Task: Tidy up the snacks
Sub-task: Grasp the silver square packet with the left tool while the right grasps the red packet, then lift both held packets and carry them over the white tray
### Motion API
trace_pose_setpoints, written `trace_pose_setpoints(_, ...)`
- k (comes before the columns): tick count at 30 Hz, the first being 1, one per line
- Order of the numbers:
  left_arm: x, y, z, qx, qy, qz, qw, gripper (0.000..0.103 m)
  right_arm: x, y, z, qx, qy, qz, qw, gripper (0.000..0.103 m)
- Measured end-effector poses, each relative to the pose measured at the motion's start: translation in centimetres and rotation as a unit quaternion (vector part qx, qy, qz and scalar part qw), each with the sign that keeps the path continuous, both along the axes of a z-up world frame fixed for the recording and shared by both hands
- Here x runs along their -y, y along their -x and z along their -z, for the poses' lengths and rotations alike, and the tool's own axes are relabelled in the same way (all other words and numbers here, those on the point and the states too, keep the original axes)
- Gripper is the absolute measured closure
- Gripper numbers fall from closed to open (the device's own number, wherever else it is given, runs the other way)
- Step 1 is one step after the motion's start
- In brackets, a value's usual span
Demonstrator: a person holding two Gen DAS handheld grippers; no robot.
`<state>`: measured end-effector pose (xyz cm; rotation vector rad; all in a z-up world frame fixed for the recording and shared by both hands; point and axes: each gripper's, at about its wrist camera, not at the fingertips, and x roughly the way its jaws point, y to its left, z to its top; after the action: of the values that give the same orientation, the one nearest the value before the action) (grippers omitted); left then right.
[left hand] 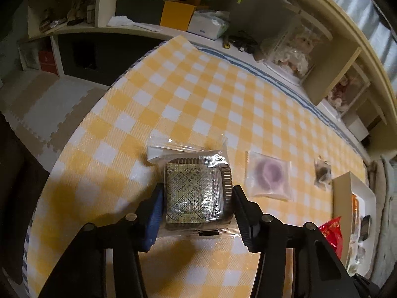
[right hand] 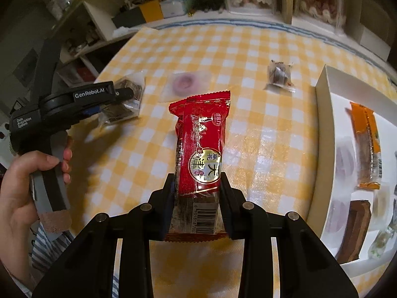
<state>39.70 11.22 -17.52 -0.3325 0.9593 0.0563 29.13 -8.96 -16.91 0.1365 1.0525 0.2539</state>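
a: fingers first. my left gripper point(left hand: 197, 203) is clamped on the square cake pack point(left hand: 198, 193), blue pad point(left hand: 155, 213) on one side, black finger on the other, both pressing the wrapper. pack sits low over the yellow check cloth point(left hand: 124, 114).

b: and the right?

a: right gripper point(right hand: 196, 198) is clenched round the red snack bar point(right hand: 201, 154), gripped at its barcode end, rest of it sticking out fwd over the cloth.

b: what's past those?

a: from the left cam, just beside the cake pack lies a frosted pouch w/ a purple pastry point(left hand: 269, 173), then a small clear-wrapped dark sweet point(left hand: 322, 171), both flat on the cloth. white box point(right hand: 322, 114) at the right edge, w/ an orange-wrapped bar point(right hand: 367, 144) and a brown slab point(right hand: 354, 231) inside, plus other packs too blurred to name.

b: the person?

a: a hand point(right hand: 29, 181) on the left gripper's handle, seen from the right cam. shelves point(left hand: 104, 7) w/ clutter at the far end.
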Motion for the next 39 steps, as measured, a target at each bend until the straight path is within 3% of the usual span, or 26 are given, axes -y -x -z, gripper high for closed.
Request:
trace_pose_setpoints(14, 2.5, 5.5, -6.4, 0.068, -0.005, 0.033, 0.9971, 0.052, 2.7, 0.7, -3.7, 0.063, -0.031, 0.029, 0.997, 0.07)
trace_pose_setpoints(24, 4.9, 10.4, -11.7, 0.136, 0.002, 0.077, 0.9877, 0.052, 7.2, 1.3, -8.3, 0.124, -0.049, 0.054, 0.99, 0.07)
trace_pose_setpoints(31, 8.0, 12.0, -13.0, 0.158, 0.013, 0.122, 0.9799, 0.052, 11.9, 2.7, -11.5, 0.164, -0.052, 0.08, 0.982, 0.07)
trace_pose_setpoints(39, 13.5, 10.6, -13.1, 0.157, 0.042, 0.181, 0.97, 0.052, 18.3, 3.9, -12.7, 0.19, -0.037, 0.127, 0.973, 0.07)
